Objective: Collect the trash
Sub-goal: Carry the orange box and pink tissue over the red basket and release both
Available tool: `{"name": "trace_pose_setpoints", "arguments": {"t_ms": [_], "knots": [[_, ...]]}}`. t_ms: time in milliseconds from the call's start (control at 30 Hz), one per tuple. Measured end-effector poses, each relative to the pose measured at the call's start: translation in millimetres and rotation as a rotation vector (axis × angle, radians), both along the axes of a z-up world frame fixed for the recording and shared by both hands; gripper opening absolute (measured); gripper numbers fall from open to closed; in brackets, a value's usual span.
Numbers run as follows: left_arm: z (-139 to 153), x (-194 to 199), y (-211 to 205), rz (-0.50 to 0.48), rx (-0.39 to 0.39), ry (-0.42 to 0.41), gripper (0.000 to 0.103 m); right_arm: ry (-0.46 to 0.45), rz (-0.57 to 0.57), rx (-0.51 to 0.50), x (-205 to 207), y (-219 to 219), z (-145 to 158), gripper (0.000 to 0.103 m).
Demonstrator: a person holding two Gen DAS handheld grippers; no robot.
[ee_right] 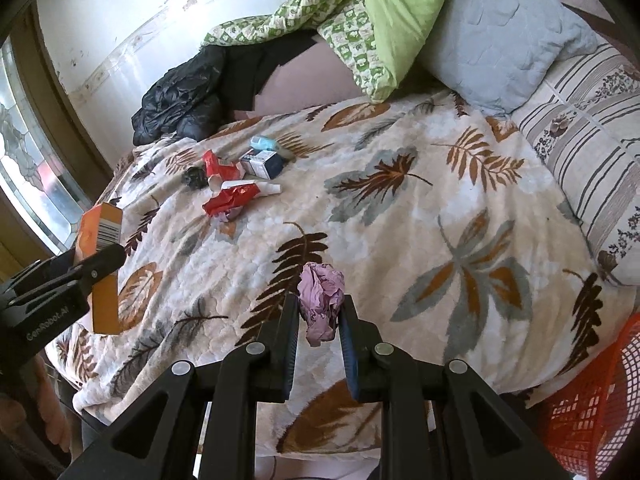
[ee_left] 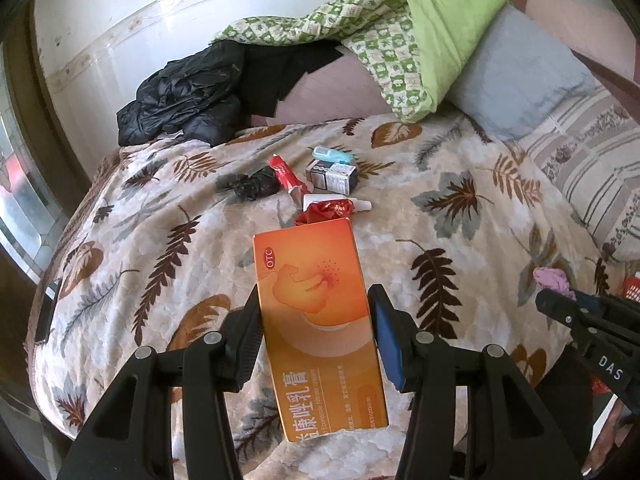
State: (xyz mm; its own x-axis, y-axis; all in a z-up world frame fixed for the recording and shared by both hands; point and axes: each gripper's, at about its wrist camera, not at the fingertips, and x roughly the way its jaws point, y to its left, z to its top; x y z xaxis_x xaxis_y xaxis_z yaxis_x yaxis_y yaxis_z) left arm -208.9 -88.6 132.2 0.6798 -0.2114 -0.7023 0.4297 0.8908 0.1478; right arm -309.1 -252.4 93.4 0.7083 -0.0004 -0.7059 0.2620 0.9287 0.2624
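Observation:
My left gripper (ee_left: 314, 300) is shut on an orange medicine box (ee_left: 316, 320) and holds it above the bed; the box also shows in the right wrist view (ee_right: 100, 236). My right gripper (ee_right: 320, 308) is shut on a crumpled pink paper wad (ee_right: 322, 300), also seen at the right edge of the left wrist view (ee_left: 552, 278). More trash lies in a pile on the leaf-patterned blanket (ee_right: 400, 240): a red wrapper (ee_right: 230, 200), a red tube (ee_left: 286, 174), a white tube (ee_left: 340, 204), a small dark-and-white box (ee_left: 332, 176), a light blue item (ee_left: 332, 155) and a black crumpled wad (ee_left: 252, 186).
An orange mesh basket (ee_right: 592, 400) stands at the bed's near right corner. A black jacket (ee_left: 184, 96), a green quilt (ee_left: 420, 40) and a grey pillow (ee_right: 500, 32) lie at the far side. A window (ee_right: 32, 176) is on the left.

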Motion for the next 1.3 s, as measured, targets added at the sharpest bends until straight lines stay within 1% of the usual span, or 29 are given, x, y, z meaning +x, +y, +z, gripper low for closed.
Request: {"name": "trace_pose_setpoints", "arguments": {"t_ms": [133,233,367,433,633,867,967,1067,1133,1233,1300], "knots": [[2,-2,-5,-0.008,0.011,-0.012,0.049,-0.003,-0.002,-0.035,-5,1,5,0.021],[2,-3,-10,-0.028,0.013,-0.007,0.049,-0.006,-0.015,-0.064,-12,-1,10,0.021],[-3,-4,-20,-0.06,0.016,0.023,0.049,-0.004,-0.041,-0.065,-22,-8,12,0.021],[-4,-7,-25,-0.076,0.019,0.025,0.049,0.001,-0.059,-0.068,-27,-13,11,0.021],[-3,-16,-43,-0.138,0.039,0.018,0.049,0.006,-0.122,-0.058,-47,-32,9,0.021],[7,-32,-76,-0.233,0.05,-0.02,0.049,-0.017,-0.205,-0.051,-73,-58,14,0.021],[9,-41,-100,-0.294,0.054,-0.036,0.049,-0.018,-0.252,-0.053,-89,-73,15,0.021],[11,-51,-127,-0.366,0.038,-0.016,0.049,-0.011,-0.314,-0.057,-113,-90,13,0.021],[11,-63,-153,-0.437,0.029,0.001,0.049,-0.005,-0.367,-0.062,-134,-103,12,0.021],[9,-84,-189,-0.533,0.041,0.003,0.049,0.012,-0.455,-0.068,-166,-126,8,0.021],[8,-102,-219,-0.611,0.043,0.02,0.049,0.025,-0.513,-0.059,-189,-142,2,0.021]]}}
